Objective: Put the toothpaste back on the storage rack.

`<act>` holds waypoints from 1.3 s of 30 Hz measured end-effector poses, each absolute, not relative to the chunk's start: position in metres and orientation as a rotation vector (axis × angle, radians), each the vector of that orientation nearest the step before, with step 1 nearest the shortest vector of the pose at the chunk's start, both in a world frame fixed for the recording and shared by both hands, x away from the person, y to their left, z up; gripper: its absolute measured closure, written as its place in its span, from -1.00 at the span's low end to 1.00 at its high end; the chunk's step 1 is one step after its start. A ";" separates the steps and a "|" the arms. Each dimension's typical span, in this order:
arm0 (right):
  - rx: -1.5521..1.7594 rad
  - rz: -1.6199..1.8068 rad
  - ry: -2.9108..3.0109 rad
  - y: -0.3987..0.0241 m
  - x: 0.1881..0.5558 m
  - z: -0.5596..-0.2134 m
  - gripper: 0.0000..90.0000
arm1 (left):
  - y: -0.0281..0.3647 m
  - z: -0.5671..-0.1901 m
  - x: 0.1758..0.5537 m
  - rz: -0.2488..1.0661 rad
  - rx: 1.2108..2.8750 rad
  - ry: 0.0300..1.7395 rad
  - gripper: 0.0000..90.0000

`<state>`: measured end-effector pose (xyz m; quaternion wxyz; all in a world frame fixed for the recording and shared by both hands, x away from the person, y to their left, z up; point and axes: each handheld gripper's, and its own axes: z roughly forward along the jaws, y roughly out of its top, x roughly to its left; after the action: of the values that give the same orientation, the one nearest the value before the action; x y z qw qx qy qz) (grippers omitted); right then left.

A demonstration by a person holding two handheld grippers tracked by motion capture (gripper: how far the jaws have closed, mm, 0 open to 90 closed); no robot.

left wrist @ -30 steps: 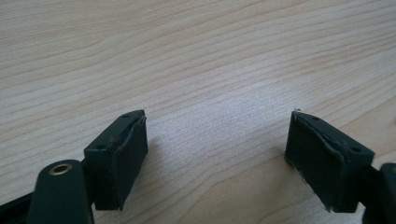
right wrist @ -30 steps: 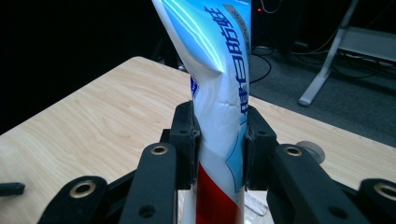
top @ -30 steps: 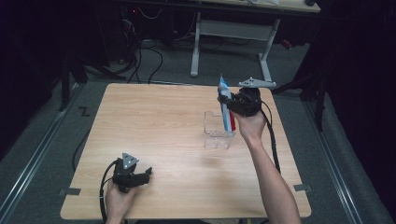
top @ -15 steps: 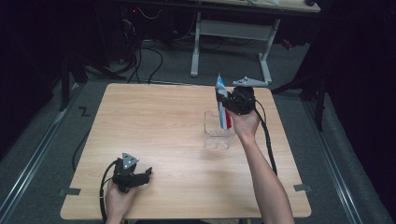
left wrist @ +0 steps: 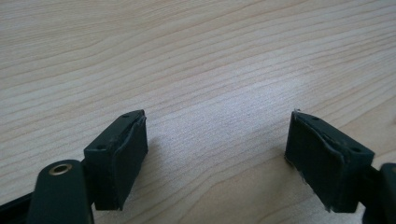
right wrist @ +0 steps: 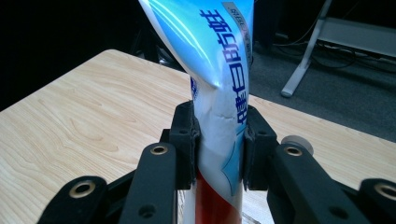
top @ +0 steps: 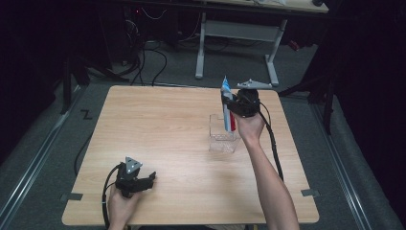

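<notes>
Soft plastic is what the blue, white and red toothpaste tube is made of, so it is bending and denting where it is being pinched. It is looking light, and its skin is looking smooth and a bit slippery, so a loose hold could be letting it slide. The middle of the tube is looking like a good place to hold, because the flat top end is floppy and the bottom end is fatter. The right gripper is squeezing the tube in the middle, with its two black jaws pressing on both sides, and the tube is creasing a little there. The tube is standing up straight, with blue writing near the top and red at the bottom. In the high view, the tube is hanging over the small clear plastic box on the far right part of the light wooden table, and its red end is dipping into the box. The left gripper is resting low over the near left part of the table, with its jaws standing wide apart and holding nothing.
</notes>
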<state>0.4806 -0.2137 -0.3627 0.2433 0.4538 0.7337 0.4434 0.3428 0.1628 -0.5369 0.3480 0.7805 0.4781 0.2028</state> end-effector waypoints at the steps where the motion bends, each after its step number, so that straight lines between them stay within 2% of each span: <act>1: 1.241 1.212 2.005 -0.214 0.481 -0.365 0.56 | 0.163 -0.537 0.343 0.526 2.022 1.240 -0.53; 39: 1.306 1.170 2.038 -0.231 0.473 -0.395 0.58 | 0.163 -0.537 0.343 0.526 2.022 1.240 -0.53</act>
<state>0.4727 -0.2307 -0.3954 0.2247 0.4735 0.7387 0.4239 0.3428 0.1627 -0.5370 0.3486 0.7801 0.4784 0.2028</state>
